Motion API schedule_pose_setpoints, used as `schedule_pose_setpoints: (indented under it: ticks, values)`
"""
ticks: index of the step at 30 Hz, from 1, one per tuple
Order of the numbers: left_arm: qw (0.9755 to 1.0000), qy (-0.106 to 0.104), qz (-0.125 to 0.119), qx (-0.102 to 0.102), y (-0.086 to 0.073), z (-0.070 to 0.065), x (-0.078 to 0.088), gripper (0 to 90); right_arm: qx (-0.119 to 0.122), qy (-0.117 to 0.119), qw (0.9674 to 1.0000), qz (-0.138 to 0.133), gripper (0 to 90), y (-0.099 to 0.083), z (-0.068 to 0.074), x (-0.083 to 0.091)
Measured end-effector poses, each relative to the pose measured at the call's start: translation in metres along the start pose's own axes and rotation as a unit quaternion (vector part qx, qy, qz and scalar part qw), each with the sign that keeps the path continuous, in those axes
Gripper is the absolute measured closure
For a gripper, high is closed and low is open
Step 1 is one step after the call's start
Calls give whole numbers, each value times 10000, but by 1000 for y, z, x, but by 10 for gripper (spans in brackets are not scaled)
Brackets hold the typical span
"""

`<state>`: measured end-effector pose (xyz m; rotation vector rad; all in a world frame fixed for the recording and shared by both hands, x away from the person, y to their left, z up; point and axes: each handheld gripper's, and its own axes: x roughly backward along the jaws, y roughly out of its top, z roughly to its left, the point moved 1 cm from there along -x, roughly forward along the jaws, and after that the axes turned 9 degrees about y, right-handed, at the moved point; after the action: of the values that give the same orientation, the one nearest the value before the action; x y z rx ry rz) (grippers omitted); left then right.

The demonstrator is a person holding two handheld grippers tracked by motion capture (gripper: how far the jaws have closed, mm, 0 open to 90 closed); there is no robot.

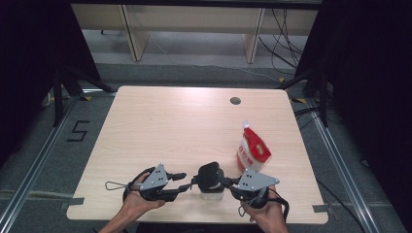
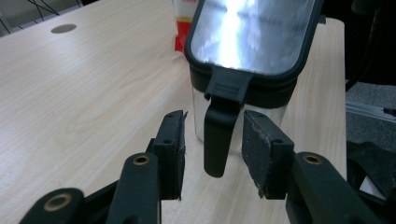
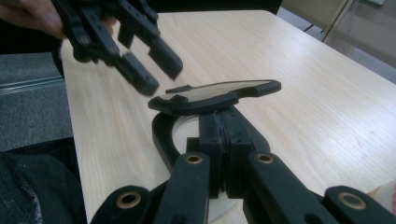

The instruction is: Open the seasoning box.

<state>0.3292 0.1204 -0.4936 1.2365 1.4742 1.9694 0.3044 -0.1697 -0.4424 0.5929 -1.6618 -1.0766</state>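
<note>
Table (image 1: 170,126): light wood top, bare over most of its area; all places below are given from the container.
Red and white bag (image 1: 253,151): upright, just beside the container on its far right; in the left gripper view its lower part (image 2: 183,21) shows behind the lid's far edge.
Container (image 1: 212,187): clear-walled box near the table's front edge, between the two grippers; clear wall seen in the left gripper view (image 2: 201,116).
Lid (image 2: 252,32): black frame with a shiny panel, on top of the container and tilted, one side raised in the right gripper view (image 3: 215,95).
Latch tab (image 2: 218,135): black, hangs down from the lid's near edge over the container wall.
Left gripper (image 1: 187,180): at the container's left, held in the left hand (image 1: 138,196); jaws spread, standing on either side of the latch tab with a gap each side, pads not touching it.
Right gripper (image 1: 227,183): at the container's right, held in the right hand (image 1: 267,213); jaws pressed together, pinching the container's black rim under the lid.
Round hole (image 1: 235,101): in the tabletop, well beyond the container, past the bag.
In the way: the hanging latch tab sits between the left pads; the bag crowds the container's far right side.
</note>
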Motion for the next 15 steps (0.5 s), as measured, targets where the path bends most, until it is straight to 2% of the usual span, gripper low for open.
schedule_pose_setpoints:
  ticks: [1,2,3,6,7,9,11,12,13,15]
  values:
    - [10000,-24,28,-58,-1,0,-2,585,177,-36,9998,-66,893,1,-2,-1]
    - [10000,-24,28,-58,-1,0,-2,582,177,-36,9998,-66,893,1,-2,-1]
    - [9998,-131,75,-105,-3,0,-8,580,-24,3,10000,-21,893,3,1,0]
    - [9996,-206,124,-135,-5,-1,-12,577,67,26,10000,-67,893,6,1,-2]
    - [9992,-294,149,-218,-6,-1,-16,579,85,44,9999,-33,893,8,1,-1]
    - [9992,-309,142,-212,-7,-1,-19,590,116,38,9999,-60,893,9,1,-2]
    - [9988,-324,163,-316,-7,1,-22,615,110,38,9999,-20,893,11,1,-2]
    - [9989,-341,147,-274,-8,1,-23,631,156,24,9999,-68,893,12,1,-3]
    - [9985,-355,165,-372,-8,3,-25,644,163,19,9998,-71,893,13,1,-3]
    - [9986,-341,127,-375,-8,2,-26,674,137,35,9999,-35,893,14,2,-2]
